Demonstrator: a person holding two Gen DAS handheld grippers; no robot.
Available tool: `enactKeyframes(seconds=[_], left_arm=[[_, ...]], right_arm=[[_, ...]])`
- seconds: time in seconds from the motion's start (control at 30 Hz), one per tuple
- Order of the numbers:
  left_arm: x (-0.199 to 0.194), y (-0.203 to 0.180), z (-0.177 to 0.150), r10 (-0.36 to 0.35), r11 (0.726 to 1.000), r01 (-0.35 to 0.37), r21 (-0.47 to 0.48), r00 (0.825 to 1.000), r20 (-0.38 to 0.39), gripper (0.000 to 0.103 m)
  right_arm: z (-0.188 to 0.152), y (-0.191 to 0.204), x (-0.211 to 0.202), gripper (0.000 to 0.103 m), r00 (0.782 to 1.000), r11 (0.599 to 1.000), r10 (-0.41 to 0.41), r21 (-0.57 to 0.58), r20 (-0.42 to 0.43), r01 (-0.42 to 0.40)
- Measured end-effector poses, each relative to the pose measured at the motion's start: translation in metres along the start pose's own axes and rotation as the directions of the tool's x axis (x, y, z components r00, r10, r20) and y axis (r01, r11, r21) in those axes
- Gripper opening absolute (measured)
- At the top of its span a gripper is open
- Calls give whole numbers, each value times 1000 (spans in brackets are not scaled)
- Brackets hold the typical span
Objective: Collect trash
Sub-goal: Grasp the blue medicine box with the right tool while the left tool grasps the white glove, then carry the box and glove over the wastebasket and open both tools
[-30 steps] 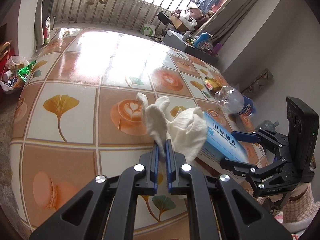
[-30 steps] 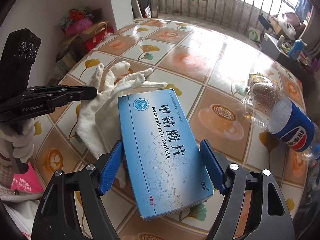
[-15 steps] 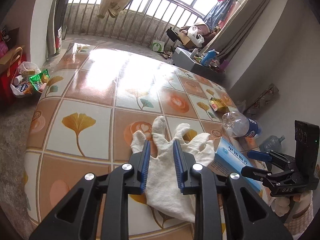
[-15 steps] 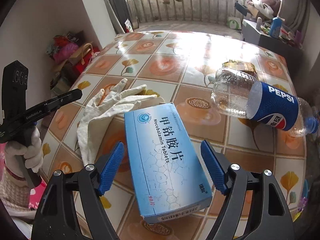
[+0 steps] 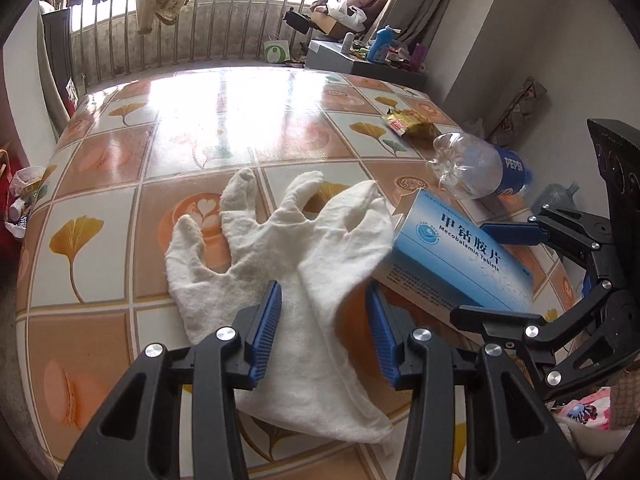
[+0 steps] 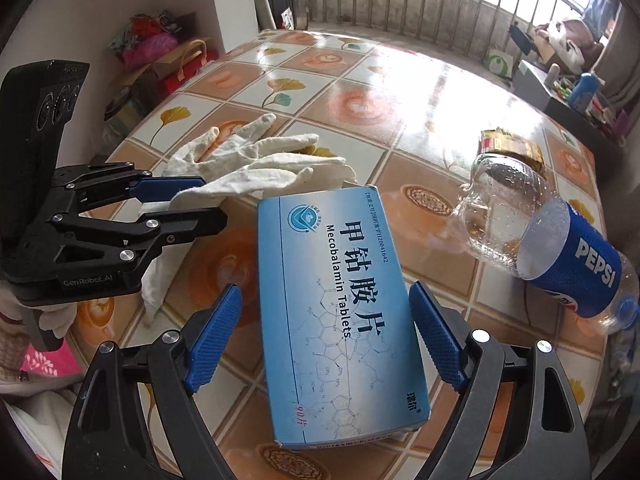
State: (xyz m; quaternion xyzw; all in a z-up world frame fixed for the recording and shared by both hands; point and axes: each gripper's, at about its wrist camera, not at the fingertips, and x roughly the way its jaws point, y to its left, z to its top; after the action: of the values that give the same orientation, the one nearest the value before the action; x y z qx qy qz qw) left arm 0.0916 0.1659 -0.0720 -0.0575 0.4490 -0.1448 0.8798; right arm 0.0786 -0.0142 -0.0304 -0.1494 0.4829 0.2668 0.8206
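Note:
A pair of white cloth gloves [image 5: 280,264] lies flat on the tiled tabletop, its cuff between the open jaws of my left gripper [image 5: 324,336]; the gloves also show in the right wrist view [image 6: 256,164]. A blue Mecobalamin tablet box [image 6: 340,312] lies between the open jaws of my right gripper [image 6: 328,340], not squeezed. In the left wrist view the box [image 5: 460,260] rests against the gloves' right edge. An empty Pepsi bottle [image 6: 552,240] lies on its side to the right of the box. A crumpled gold wrapper [image 6: 508,146] lies beyond it.
The table [image 5: 192,120] has orange and white tile print, with its edges near both grippers. Bags and boxes [image 6: 156,52] sit on the floor at the left. A window with bars [image 5: 200,20] and cluttered shelves [image 5: 360,52] lie beyond the far edge.
My left gripper has let go of the gloves and opened wide; the gloves now lie flat on the table. My right gripper stays open around the box.

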Motion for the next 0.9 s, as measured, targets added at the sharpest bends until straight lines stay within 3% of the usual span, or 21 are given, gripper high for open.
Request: enactKeyframes(seconds=[0.1, 0.2, 0.37, 0.47, 0.9], left_arm=[[3, -1, 3, 11, 1000, -12, 4, 1000, 13, 42], [5, -3, 4, 39, 999, -39, 20, 999, 19, 31], [5, 1, 4, 34, 999, -34, 11, 999, 16, 11], [2, 2, 5, 27, 1000, -27, 6, 999, 25, 5], [-44, -2, 29, 7, 1000, -5, -14, 991, 134, 3]], right_arm=[[-2, -6, 7, 81, 1000, 1000, 0, 29, -15, 1], [-3, -12, 12, 74, 999, 997, 31, 67, -25, -30], [-6, -12, 7, 72, 999, 996, 48, 78, -7, -47], [-7, -14, 2, 71, 998, 994, 61, 86, 13, -62], [-16, -36, -37, 70, 989, 982, 62, 169, 132, -85]])
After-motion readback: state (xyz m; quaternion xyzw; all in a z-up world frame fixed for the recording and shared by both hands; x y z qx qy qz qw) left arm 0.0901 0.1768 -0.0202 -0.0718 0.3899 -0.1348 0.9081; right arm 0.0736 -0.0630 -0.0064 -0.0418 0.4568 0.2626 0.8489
